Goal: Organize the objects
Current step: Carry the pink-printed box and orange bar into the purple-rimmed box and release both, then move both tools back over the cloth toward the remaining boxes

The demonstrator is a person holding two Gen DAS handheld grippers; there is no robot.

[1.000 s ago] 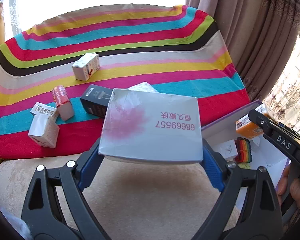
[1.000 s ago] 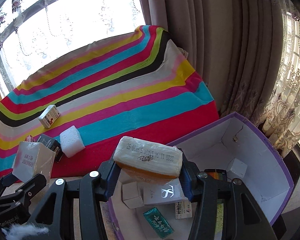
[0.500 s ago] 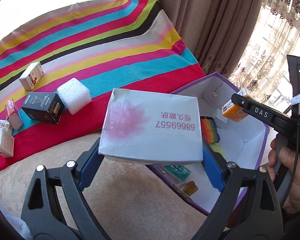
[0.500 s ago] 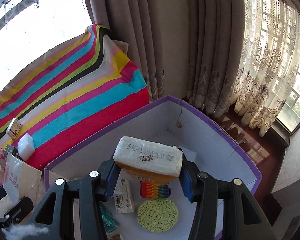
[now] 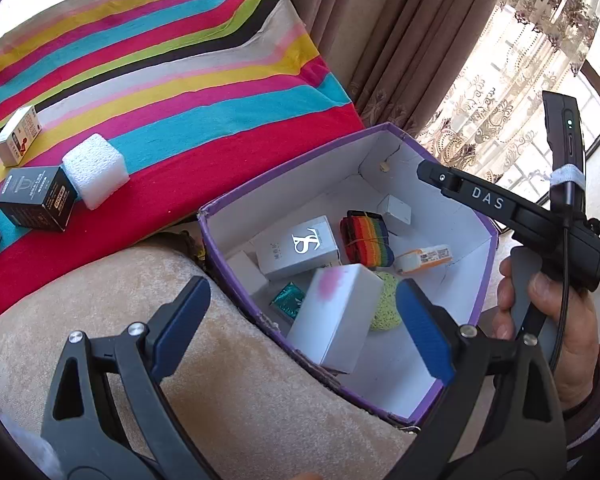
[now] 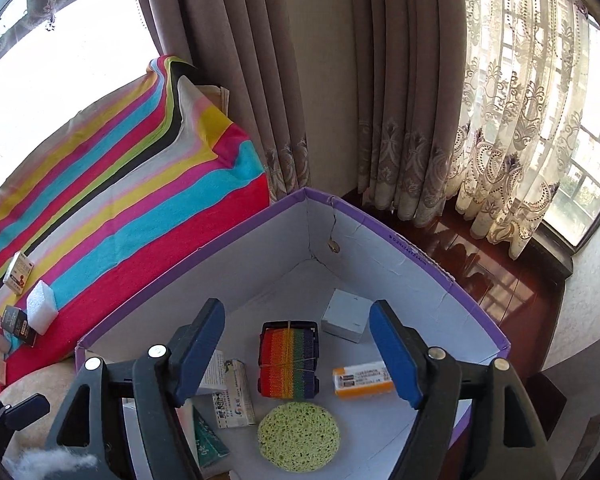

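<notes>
Left gripper (image 5: pixel 302 318): pitched down over the near rim of the purple bin (image 5: pixel 228 272); jaws spread wide and opening, gripping nothing.
Right gripper (image 6: pixel 296 350): pitched down over the bin's middle; jaws opening, nothing between the pads; a hand (image 5: pixel 556 320) grips its handle.
White box (image 5: pixel 334 314): lies tilted inside the bin against its near wall, pink blotch up, below the left jaws and clear of both pads.
Orange box (image 6: pixel 362 380): lies flat on the bin floor by the right wall, beside the rainbow strap (image 6: pixel 288 362).
Change: a second ago each gripper clamped its box above the couch; both boxes now sit in the bin.
Left view only: the white box, a logo carton (image 5: pixel 298 250) in the bin, the hand.
Right view only: the whole green sponge (image 6: pixel 298 436) and the dark floor (image 6: pixel 496 280) beyond the bin.
Outside the bin: foam cube (image 5: pixel 94 170) and black box (image 5: pixel 36 198) on the striped blanket (image 5: pixel 180 80).
</notes>
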